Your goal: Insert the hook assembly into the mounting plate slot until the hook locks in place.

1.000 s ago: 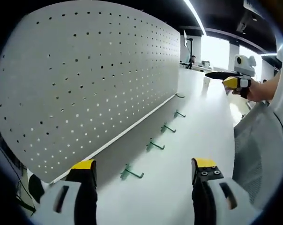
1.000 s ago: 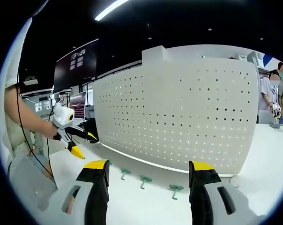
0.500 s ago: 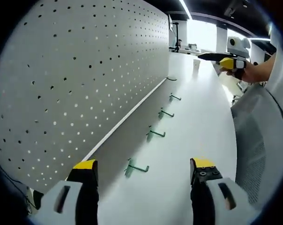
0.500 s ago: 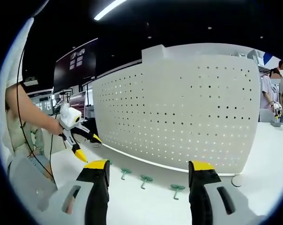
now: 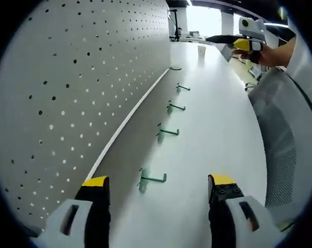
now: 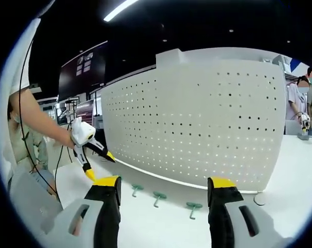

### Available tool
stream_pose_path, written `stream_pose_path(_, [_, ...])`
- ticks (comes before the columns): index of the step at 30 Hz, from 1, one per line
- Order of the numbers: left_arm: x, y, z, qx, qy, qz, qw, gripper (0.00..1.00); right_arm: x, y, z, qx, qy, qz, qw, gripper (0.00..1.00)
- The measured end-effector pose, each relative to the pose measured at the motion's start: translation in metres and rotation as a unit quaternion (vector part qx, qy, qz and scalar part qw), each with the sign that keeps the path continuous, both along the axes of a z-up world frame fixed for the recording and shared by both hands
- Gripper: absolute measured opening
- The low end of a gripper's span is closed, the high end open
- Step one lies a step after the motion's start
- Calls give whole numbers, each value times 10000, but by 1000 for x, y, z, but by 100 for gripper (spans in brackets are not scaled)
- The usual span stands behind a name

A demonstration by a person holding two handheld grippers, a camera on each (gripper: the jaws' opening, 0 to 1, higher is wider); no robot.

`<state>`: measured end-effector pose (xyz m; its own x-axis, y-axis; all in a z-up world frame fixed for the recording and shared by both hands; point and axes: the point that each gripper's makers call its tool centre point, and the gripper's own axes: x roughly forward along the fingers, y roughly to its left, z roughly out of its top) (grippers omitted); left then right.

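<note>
A white perforated mounting plate (image 5: 68,88) stands upright on the white table (image 5: 218,134); the right gripper view sees it head-on (image 6: 197,124). Several green hooks lie in a row along its foot: the nearest (image 5: 152,179), then another (image 5: 168,132) and one farther off (image 5: 175,107). My left gripper (image 5: 158,194) is open, and the nearest hook lies just ahead between its jaws, untouched. My right gripper (image 6: 164,199) is open and empty, with hooks (image 6: 159,196) (image 6: 193,206) on the table in front of it. Each gripper shows in the other's view: the right (image 5: 238,41), the left (image 6: 91,155).
A grey mesh chair back (image 5: 285,139) borders the table on the right. A small round dark ring (image 5: 175,68) lies at the plate's far end. People stand beyond the plate's right edge (image 6: 308,103). Open table surface stretches in front of the hooks.
The left gripper has dipped and come closer to the table and the nearest hook; in the right gripper view it has sunk and shifted right. The right gripper has barely moved.
</note>
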<state>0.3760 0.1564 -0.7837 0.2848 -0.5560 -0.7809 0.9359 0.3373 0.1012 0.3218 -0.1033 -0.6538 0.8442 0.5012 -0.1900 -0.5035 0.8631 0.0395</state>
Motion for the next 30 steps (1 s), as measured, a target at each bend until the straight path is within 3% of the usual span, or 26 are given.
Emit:
stream_pose_path(21, [6, 6, -33, 689, 505, -633, 9943, 78, -3, -5, -4, 33, 79, -77, 9999, 66])
stream_pose_path(30, [8, 5, -43, 834, 646, -757, 9915, 76, -2, -10, -4, 36, 90, -143, 9998, 65])
